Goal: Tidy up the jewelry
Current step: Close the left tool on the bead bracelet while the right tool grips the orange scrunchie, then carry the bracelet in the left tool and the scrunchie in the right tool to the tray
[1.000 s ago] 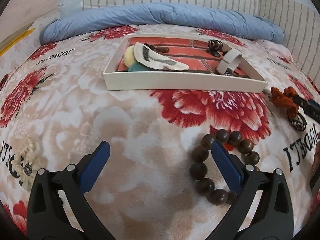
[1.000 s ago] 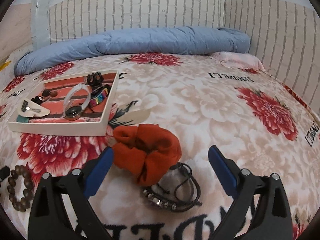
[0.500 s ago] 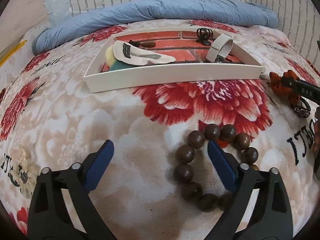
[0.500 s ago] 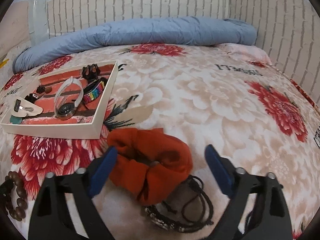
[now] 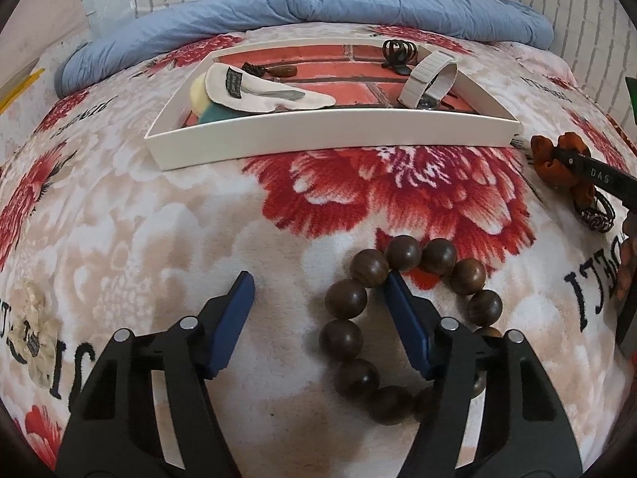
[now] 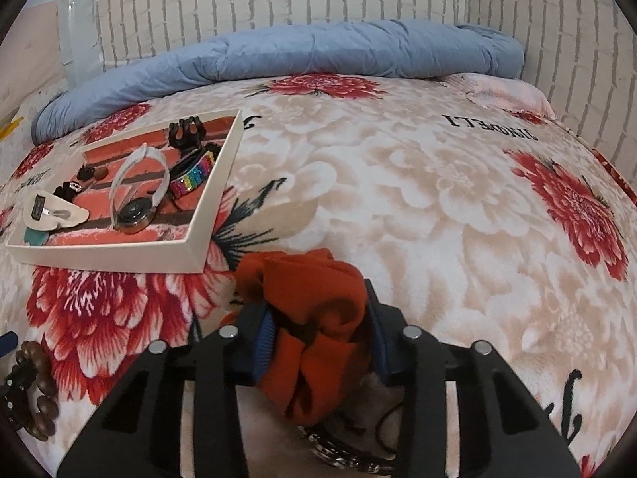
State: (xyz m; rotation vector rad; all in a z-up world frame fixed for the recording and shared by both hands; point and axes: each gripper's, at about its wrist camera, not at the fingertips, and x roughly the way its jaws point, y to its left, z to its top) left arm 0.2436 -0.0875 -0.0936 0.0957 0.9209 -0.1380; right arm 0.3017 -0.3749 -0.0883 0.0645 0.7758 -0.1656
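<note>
Closing my right gripper (image 6: pixel 320 338), I have its jaws pressing both sides of the orange scrunchie (image 6: pixel 314 310) on the floral bed cover (image 6: pixel 398 183), beside the white tray (image 6: pixel 199 247). My left gripper (image 5: pixel 318 298) is closing too, its jaws still spread: one finger sits inside the wooden bead bracelet (image 5: pixel 346 298), the other outside, nothing pinched.
</note>
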